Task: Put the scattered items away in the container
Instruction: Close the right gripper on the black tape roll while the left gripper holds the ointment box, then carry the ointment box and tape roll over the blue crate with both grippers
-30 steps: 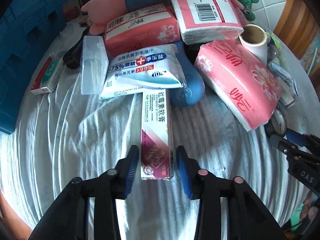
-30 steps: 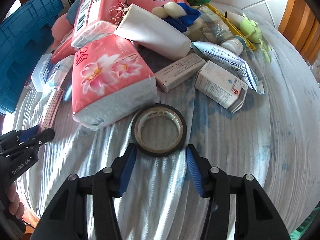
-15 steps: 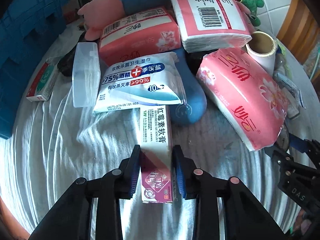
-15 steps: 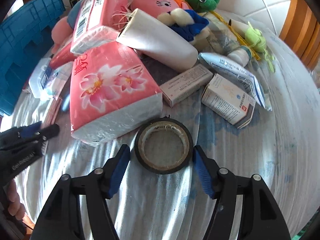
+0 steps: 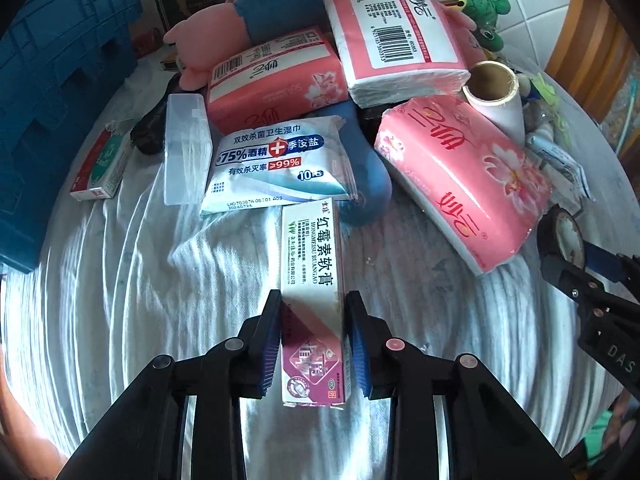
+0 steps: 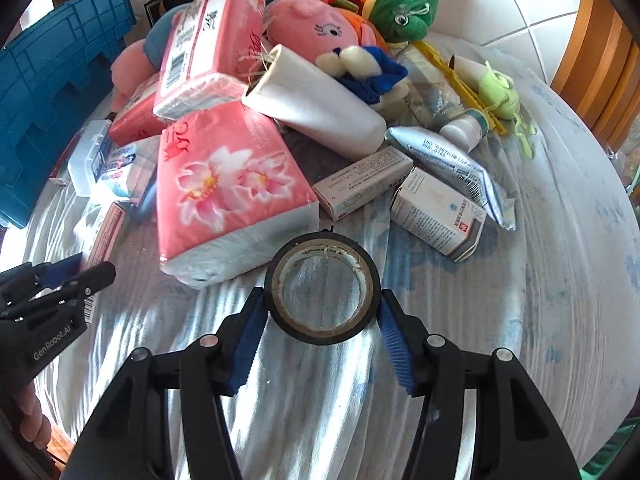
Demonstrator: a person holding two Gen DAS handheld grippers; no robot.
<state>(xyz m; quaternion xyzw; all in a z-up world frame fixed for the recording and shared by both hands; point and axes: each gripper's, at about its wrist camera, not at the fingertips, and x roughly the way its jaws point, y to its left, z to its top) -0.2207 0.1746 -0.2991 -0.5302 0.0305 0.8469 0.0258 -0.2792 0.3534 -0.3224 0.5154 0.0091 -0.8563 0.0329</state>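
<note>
Two grips hold: left tongs (image 5: 313,340) clamp the ointment box (image 5: 312,300) across its width (long axis pointing away), right tongs (image 6: 322,332), jaws just closing, pinch the tape roll (image 6: 322,288), blue crate (image 5: 52,80) leftward.

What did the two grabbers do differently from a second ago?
The left gripper closed on the long white and purple ointment box. The right gripper slid forward around the black tape roll, its jaws just closing onto it. The pink tissue packs and blue crate stayed put.

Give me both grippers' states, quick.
Left gripper: shut on the ointment box.
Right gripper: just closed onto the tape roll.
</note>
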